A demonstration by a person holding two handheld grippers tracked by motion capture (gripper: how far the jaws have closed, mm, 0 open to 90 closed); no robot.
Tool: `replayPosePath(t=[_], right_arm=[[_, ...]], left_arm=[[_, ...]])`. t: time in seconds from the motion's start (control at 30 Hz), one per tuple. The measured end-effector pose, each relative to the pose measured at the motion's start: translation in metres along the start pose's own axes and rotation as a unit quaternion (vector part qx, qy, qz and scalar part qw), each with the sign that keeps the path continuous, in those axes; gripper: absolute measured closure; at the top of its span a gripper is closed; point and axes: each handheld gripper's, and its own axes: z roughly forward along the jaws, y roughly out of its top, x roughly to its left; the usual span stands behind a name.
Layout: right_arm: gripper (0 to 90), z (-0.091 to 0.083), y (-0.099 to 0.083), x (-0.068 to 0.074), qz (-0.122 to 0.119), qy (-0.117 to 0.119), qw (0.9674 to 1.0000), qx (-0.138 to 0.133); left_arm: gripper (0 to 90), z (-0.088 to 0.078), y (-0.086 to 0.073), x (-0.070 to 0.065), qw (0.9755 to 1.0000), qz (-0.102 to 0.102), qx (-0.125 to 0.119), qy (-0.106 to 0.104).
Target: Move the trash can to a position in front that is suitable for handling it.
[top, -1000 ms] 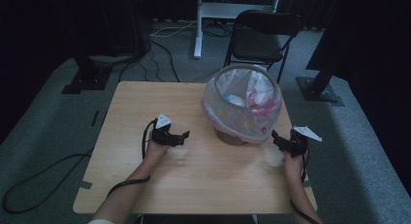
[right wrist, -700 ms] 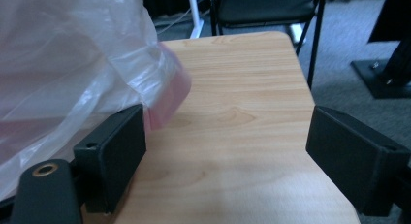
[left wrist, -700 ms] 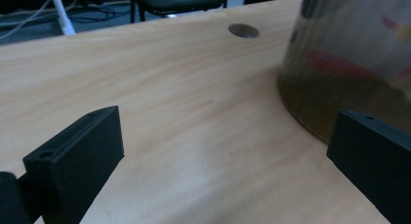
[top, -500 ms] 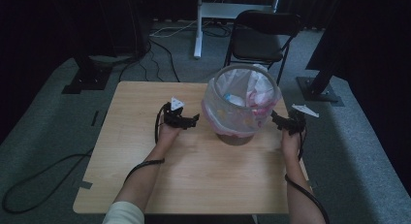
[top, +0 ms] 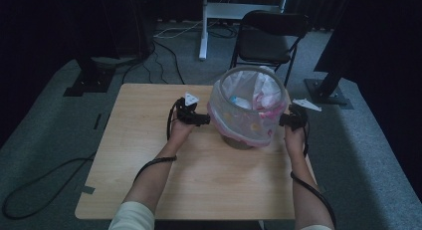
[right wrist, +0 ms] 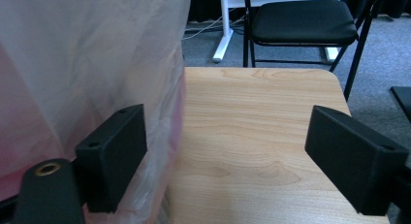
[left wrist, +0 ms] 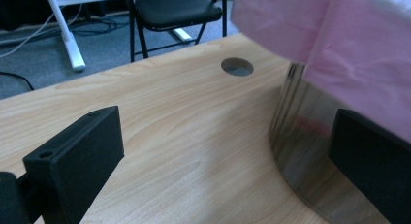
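On the light wooden table (top: 149, 155), toward its far right part, stands a round metal bin (top: 239, 140) lined with a pink-and-clear plastic bag (top: 249, 123) — bag rim folded over the top and hanging down the outside, shiny metal wall showing below it. Some pale and pink stuff lies inside, too unclear to name.

Left gripper (top: 201, 119) sits just beside the bin's left side, held by the person's left hand (top: 180, 130); grey three-cornered plate on top, cable looping back along the forearm. Left gripper view: jaws wide apart, nothing between them but bare tabletop; one jaw sits right by the bin's reflective metal wall (left wrist: 300, 151), with the pink bag (left wrist: 349, 40) hanging just above. Contact — cannot tell. A round cable hole (left wrist: 237, 66) in the tabletop lies beyond.

Right gripper (top: 284, 120) is at the bin's right side, held by the right hand (top: 294, 138). Right gripper view: jaws wide apart, one jaw up against the loose bag film (right wrist: 87, 64), looks touching or nearly so; other jaw over open table (right wrist: 257, 127). Neither gripper clamps anything.

Behind the table, on grey carpet, stands a black folding chair (top: 271, 38), with a white desk leg (top: 203, 26) and cables near it.
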Motion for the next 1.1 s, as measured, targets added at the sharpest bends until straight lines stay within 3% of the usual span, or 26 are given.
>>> replayPosePath(t=[0.23,0.43,0.53,0.73,0.83,1.1], right_arm=[[15.2,0.001,0.001,0.003,0.01,0.017,0.9998,-0.005],[15.2,0.005,0.001,0.012,0.009,0.053,0.9985,0.004],[15.4,0.006,0.001,0.017,0.006,0.058,0.9983,0.001],[15.8,0.008,0.0,0.026,0.01,0.091,0.9958,0.005],[16.9,0.008,-0.002,0.034,0.005,0.103,0.9946,0.005],[17.1,0.009,-0.003,0.059,-0.013,0.134,0.9908,0.016]], left_arm=[[0.0,-0.003,0.006,-0.002,1.0,0.003,-0.004,0.0],[0.0,-0.009,0.01,0.002,0.9999,-0.005,-0.011,0.005],[0.4,-0.013,0.009,0.007,0.9998,-0.008,-0.017,0.005],[0.4,-0.024,0.005,0.018,0.9999,-0.003,-0.012,0.002],[0.5,-0.03,0.002,0.024,0.9999,-0.012,-0.01,0.0],[2.9,-0.055,-0.007,0.038,0.9998,0.002,-0.014,0.016]])
